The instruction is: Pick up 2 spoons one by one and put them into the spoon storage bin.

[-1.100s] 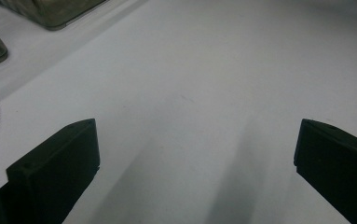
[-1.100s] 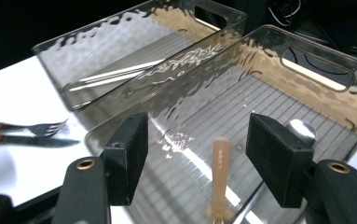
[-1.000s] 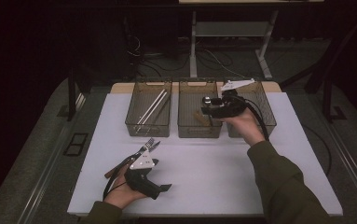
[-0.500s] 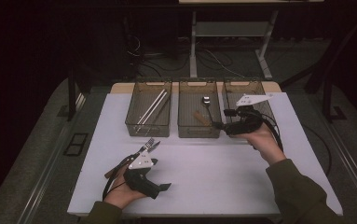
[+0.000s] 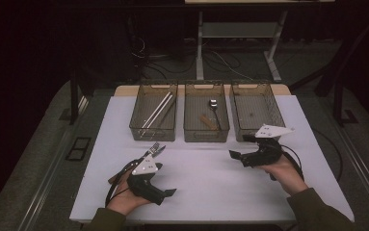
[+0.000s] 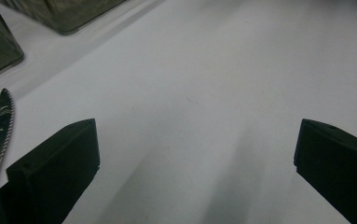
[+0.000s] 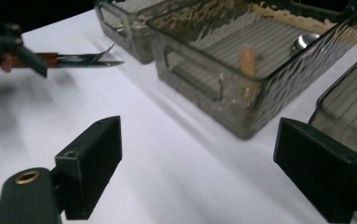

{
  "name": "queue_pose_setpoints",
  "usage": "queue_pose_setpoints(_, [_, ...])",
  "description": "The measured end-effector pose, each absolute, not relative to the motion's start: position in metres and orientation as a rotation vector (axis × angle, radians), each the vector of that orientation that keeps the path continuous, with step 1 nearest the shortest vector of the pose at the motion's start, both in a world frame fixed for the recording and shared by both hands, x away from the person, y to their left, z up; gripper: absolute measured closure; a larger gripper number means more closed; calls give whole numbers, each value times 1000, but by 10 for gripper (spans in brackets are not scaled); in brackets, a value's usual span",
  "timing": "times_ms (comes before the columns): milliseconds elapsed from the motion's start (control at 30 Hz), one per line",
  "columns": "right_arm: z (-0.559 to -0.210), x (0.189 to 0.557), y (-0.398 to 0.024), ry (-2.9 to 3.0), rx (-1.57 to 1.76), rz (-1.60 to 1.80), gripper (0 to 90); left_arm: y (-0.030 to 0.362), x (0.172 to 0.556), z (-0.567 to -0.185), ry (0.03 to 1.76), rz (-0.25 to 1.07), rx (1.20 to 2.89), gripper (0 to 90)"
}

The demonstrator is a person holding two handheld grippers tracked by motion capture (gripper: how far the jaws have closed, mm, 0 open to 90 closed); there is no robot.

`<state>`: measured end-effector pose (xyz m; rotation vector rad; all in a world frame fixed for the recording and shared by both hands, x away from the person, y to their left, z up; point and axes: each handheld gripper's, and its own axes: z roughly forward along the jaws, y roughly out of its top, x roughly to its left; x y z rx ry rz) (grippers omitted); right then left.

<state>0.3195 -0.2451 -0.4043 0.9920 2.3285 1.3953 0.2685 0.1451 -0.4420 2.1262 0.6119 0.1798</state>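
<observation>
Both grippers' jaws apart, low.

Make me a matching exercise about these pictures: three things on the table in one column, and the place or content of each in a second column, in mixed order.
1. left bin
2. middle bin
3. fork

a. holds a spoon
b. lies by the left gripper
c. holds two long pale sticks

Pairs: 1-c, 2-a, 3-b.
</observation>
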Motion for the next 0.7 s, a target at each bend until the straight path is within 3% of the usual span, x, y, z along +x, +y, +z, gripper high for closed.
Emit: queue_pose_setpoints(700, [-435, 266, -287, 2361, 1018, 1343, 150, 143, 268, -441, 600, 173, 2134, 0])
